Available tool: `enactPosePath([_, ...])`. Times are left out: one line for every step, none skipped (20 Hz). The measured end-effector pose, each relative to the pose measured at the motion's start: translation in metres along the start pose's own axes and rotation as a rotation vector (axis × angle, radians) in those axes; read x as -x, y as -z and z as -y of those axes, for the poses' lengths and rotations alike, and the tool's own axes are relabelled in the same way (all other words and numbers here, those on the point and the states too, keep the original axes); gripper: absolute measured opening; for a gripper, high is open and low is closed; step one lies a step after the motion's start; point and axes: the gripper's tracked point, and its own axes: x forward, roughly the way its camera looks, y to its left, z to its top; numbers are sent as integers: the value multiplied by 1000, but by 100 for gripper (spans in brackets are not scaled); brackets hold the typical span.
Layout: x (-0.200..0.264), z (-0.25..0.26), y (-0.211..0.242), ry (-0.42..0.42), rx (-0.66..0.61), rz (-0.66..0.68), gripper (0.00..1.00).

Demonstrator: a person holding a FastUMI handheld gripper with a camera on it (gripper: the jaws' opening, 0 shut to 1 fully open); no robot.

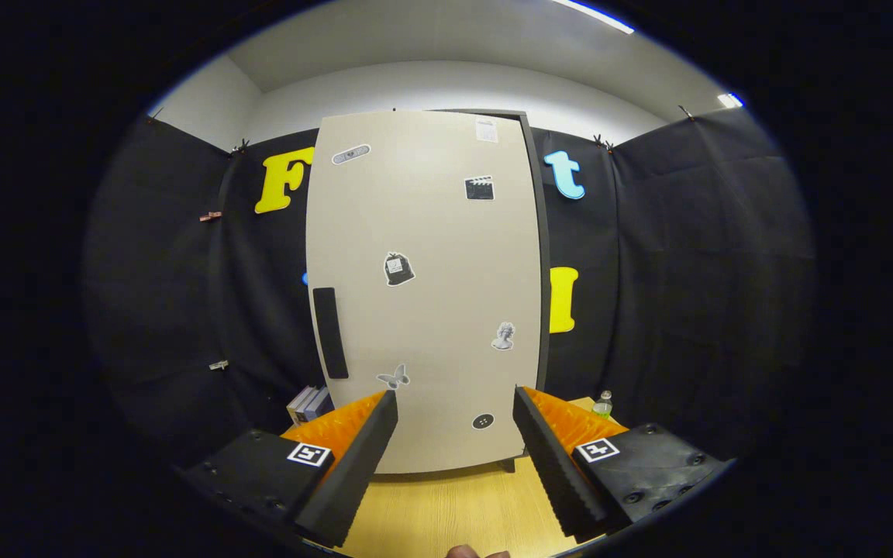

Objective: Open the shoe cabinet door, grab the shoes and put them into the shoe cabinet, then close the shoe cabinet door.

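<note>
A light wooden table top (pixel 446 508) with a pale grain carries everything here. On it stands a tall beige shoe cabinet (pixel 423 291), its door closed and upright, resting on short dark feet. Left of the cabinet lies a small stack of books (pixel 308 404). To its right stands a small clear bottle (pixel 603 404) with what looks like a green cap.
</note>
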Motion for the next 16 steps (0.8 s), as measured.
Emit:
enactPosePath([1,0,-1,1,1,3,98])
enactPosePath([1,0,-1,0,2,4,99])
enactPosePath([1,1,-1,1,2,5,98])
enactPosePath([1,1,-1,1,1,4,98])
enactPosePath([1,2,0,1,-1,4,99])
enactPosePath([1,2,0,2,-2,1,98])
enactPosePath([1,2,1,0,-3,0,99])
enactPosePath([2,2,0,1,-5,1,98])
enactPosePath([3,3,-1,1,-3,4,98])
enactPosePath([2,3,-1,1,1,5,98])
enactPosePath([2,3,-1,1,1,6,98])
enactPosePath([2,2,-1,1,-1,4,98])
enactPosePath([3,2,-1,0,-4,7,98])
enactPosePath([3,2,-2,1,-3,9,98])
enactPosePath([2,2,-2,1,0,10,98])
enactPosePath([3,2,-2,2,3,12,98])
